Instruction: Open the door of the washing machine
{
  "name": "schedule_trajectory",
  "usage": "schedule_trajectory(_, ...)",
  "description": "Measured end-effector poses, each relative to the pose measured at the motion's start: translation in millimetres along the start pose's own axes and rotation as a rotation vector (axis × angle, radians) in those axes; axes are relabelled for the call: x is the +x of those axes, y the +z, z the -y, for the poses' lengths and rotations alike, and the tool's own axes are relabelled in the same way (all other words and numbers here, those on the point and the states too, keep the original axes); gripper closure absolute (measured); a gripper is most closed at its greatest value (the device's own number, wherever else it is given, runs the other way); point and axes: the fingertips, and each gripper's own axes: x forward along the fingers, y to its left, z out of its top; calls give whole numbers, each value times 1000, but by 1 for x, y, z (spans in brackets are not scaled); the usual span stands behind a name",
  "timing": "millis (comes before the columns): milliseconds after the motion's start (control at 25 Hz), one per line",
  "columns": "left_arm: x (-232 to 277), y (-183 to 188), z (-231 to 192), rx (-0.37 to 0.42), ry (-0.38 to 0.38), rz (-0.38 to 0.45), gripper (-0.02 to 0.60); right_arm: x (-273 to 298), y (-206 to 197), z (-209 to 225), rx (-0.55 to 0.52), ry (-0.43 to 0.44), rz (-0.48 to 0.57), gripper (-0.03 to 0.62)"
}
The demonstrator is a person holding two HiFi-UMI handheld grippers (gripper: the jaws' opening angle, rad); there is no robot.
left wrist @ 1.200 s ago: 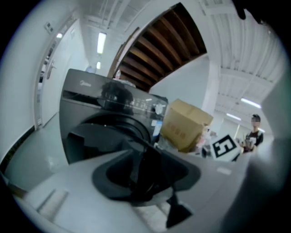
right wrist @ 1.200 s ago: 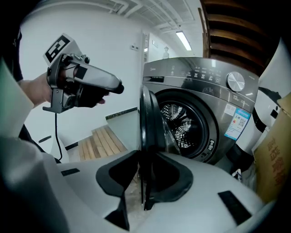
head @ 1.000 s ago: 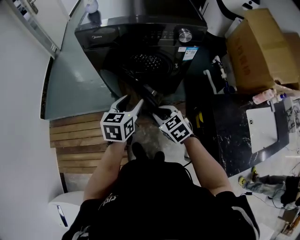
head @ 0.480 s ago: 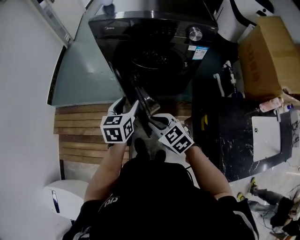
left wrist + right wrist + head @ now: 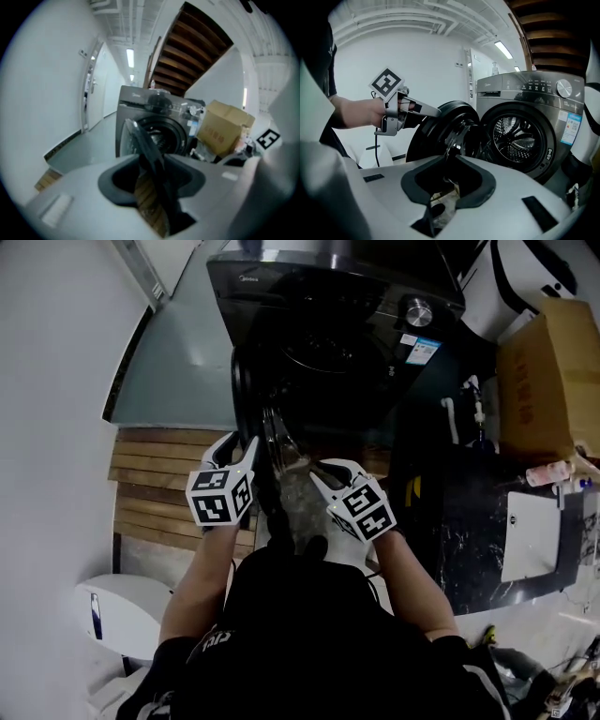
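Note:
The dark front-loading washing machine [image 5: 375,315] stands ahead, and its round door [image 5: 267,427] is swung out toward me, edge-on in the head view. My right gripper [image 5: 319,470] is shut on the door's free edge; the glass bowl of the door [image 5: 457,133] runs down into my right gripper [image 5: 440,201]. My left gripper [image 5: 242,448] sits at the door's outer rim. Its jaws have just been closing. The door edge [image 5: 150,145] passes between them, with a strip of floor showing beside it. The open drum [image 5: 518,133] shows behind.
A cardboard box [image 5: 553,381] stands to the machine's right, behind a black marble surface [image 5: 450,521] with a white board [image 5: 530,535] on it. Wooden slats [image 5: 159,484] cover the floor at my left. A white object [image 5: 108,615] lies at the lower left by the white wall [image 5: 56,381].
The door has swung further out from the machine toward me. Both grippers came back with it, and the left gripper moved onto the door's outer rim.

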Motion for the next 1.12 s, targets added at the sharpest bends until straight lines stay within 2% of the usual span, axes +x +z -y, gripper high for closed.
schedule_trajectory(240, -9, -3, -22, 26, 35, -20, 405, 6, 6, 5, 4, 7, 10, 534)
schedule_trajectory(520, -25, -8, -54, -62, 96, 1, 408, 16, 6, 16, 31, 11, 4, 534)
schedule_trajectory(760, -38, -7, -84, -10, 186, 1, 420, 33, 12, 17, 33, 37, 1, 536)
schedule_trajectory(1120, -55, -3, -146, -26, 291, 13, 395, 58, 18, 1, 13, 99, -24, 539)
